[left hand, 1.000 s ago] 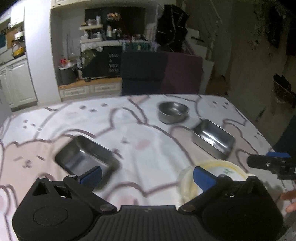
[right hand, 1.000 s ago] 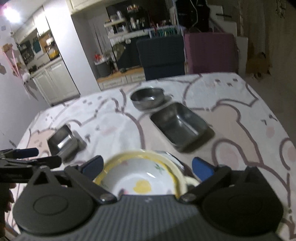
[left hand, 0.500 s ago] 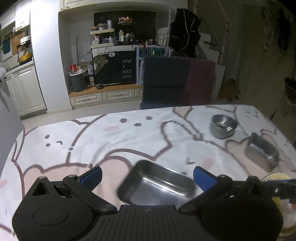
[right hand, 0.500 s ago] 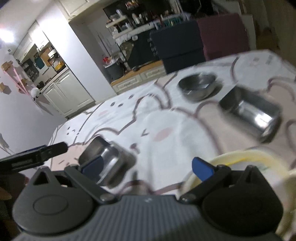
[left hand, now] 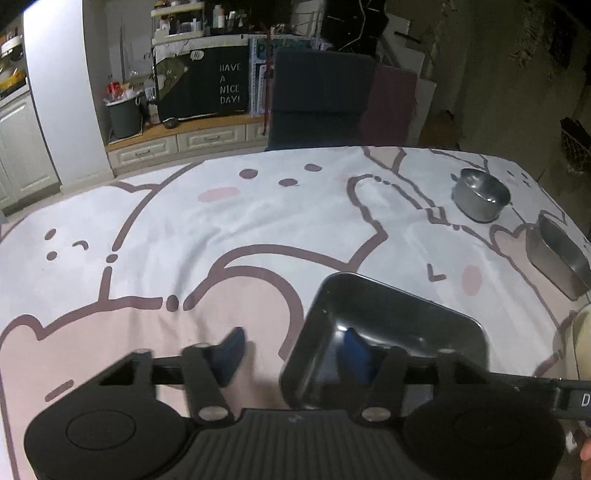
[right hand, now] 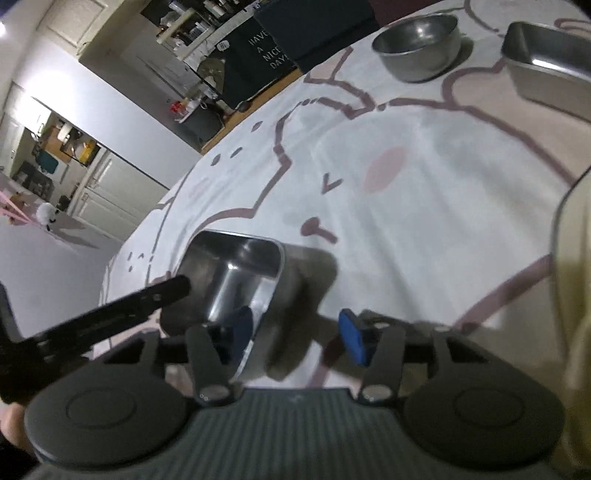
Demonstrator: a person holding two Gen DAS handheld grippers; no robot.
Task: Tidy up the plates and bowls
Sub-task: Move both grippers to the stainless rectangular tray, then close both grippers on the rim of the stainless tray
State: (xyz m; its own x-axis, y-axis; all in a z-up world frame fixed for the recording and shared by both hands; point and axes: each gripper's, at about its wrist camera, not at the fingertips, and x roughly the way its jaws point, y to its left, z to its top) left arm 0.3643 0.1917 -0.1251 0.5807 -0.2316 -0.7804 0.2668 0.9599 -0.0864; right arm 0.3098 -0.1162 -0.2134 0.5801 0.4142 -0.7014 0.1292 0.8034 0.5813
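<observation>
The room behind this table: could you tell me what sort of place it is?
Probably a home kitchen-dining area: white cabinets, cluttered shelves, and a table under a cartoon-print tablecloth bearing steel dishes such as a round bowl.

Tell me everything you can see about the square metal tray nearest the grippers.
The square metal tray looks like shiny steel, with rounded corners, raised walls and nothing inside. It sits upright on the cartoon-print tablecloth. Each gripper straddles one wall, one blue pad inside: the left gripper its left wall, the right gripper its right wall. Contact is unclear.

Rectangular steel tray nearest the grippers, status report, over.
Both grippers closing astride opposite walls of the rectangular steel tray: left gripper, right gripper, pads not yet pressing. Nothing in the way.
</observation>
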